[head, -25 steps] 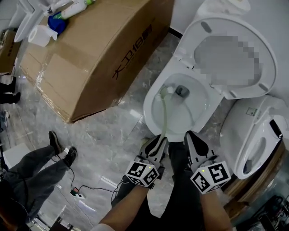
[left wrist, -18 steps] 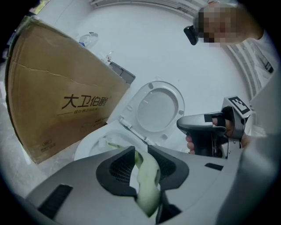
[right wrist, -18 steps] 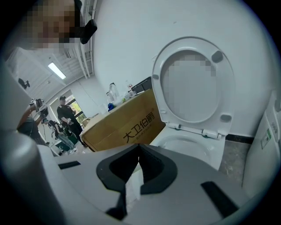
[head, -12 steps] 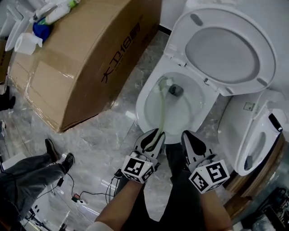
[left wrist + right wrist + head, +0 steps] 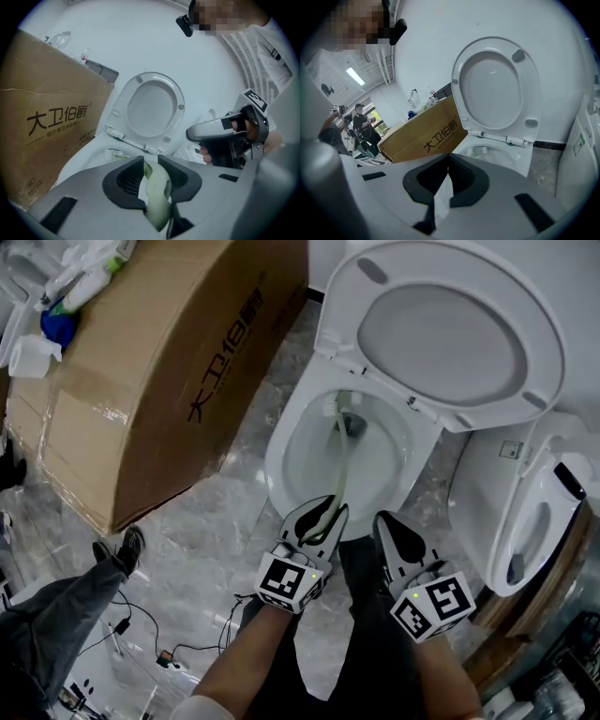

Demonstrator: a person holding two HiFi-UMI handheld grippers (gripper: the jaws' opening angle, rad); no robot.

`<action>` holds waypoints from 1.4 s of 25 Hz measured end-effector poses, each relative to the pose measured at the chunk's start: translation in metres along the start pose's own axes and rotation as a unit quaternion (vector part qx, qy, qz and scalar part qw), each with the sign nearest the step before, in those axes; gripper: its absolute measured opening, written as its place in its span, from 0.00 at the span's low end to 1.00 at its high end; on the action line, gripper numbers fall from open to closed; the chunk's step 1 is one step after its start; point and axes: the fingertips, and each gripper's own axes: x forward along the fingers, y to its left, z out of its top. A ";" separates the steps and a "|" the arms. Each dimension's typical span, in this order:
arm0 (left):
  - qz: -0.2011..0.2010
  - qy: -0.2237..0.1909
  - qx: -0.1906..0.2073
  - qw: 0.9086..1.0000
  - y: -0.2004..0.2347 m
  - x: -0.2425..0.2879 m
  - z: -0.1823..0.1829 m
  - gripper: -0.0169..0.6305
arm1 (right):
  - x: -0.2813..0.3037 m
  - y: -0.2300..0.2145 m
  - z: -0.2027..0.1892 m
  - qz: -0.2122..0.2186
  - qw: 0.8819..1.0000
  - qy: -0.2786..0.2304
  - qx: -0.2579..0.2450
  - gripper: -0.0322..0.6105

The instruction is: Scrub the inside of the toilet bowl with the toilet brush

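Observation:
The white toilet bowl [image 5: 298, 461] stands open, its lid [image 5: 450, 334] raised. A pale green toilet brush handle [image 5: 335, 474] runs from my left gripper [image 5: 319, 512] up into the bowl. Its bristled head [image 5: 339, 407] rests at the back of the bowl beside the drain. In the left gripper view the left gripper [image 5: 151, 161] is shut on the handle [image 5: 157, 187], and the brush head [image 5: 115, 153] shows inside the bowl. My right gripper [image 5: 394, 521] hovers over the bowl's near rim, shut and holding nothing [image 5: 448, 158]. The brush head [image 5: 480, 151] shows beyond it.
A large cardboard box [image 5: 159, 381] lies left of the toilet, with bottles [image 5: 75, 277] on its far end. A second toilet [image 5: 525, 512] stands close on the right. A person's legs [image 5: 56, 606] and cables [image 5: 159, 652] occupy the marble floor at lower left.
The brush head has slid along the back of the bowl, closer to the drain. The head view has swung, so the toilet sits further left. Both grippers stay shut.

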 end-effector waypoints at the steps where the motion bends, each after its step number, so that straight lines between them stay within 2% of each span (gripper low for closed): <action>1: -0.006 0.004 0.007 1.000 -0.002 0.002 -0.002 0.18 | -0.001 -0.002 0.000 -0.001 1.000 -0.001 0.001 0.07; 10: -0.069 0.039 0.043 0.996 -0.018 0.019 -0.011 0.18 | -0.007 -0.022 -0.002 -0.014 1.000 0.001 0.018 0.07; 13: -0.090 0.047 0.039 0.994 -0.026 0.022 -0.012 0.18 | -0.010 -0.026 -0.003 -0.017 1.000 0.005 0.021 0.07; 18: -0.116 0.055 -0.001 0.992 -0.037 0.019 -0.014 0.18 | -0.018 -0.027 -0.005 -0.020 0.999 0.013 0.024 0.07; 22: -0.118 0.061 -0.027 0.991 -0.048 0.021 -0.018 0.18 | -0.024 -0.026 -0.007 -0.021 0.999 0.018 0.026 0.07; 24: -0.112 0.054 -0.075 0.989 -0.048 0.021 -0.017 0.18 | -0.028 -0.026 -0.006 -0.021 0.999 0.021 0.025 0.07; 25: -0.106 0.045 -0.114 0.987 -0.046 0.022 -0.016 0.18 | -0.030 -0.026 -0.006 -0.021 0.999 0.024 0.024 0.07; 27: -0.093 0.025 -0.210 0.973 -0.039 0.021 -0.013 0.17 | -0.034 -0.026 -0.005 -0.022 0.999 0.029 0.026 0.07; 29: -0.079 0.006 -0.298 0.951 -0.034 0.019 -0.013 0.17 | -0.037 -0.026 -0.003 -0.022 0.999 0.034 0.029 0.07; 33: -0.055 -0.019 -0.392 0.918 -0.037 0.009 -0.014 0.17 | -0.043 -0.026 0.005 -0.019 0.999 0.043 0.028 0.07; 34: -0.046 -0.030 -0.423 0.905 -0.034 0.006 -0.014 0.17 | -0.043 -0.026 0.009 -0.017 0.999 0.043 0.027 0.07; 35: -0.037 -0.045 -0.462 0.885 -0.031 0.002 -0.014 0.17 | -0.043 -0.027 0.012 -0.016 0.999 0.044 0.027 0.07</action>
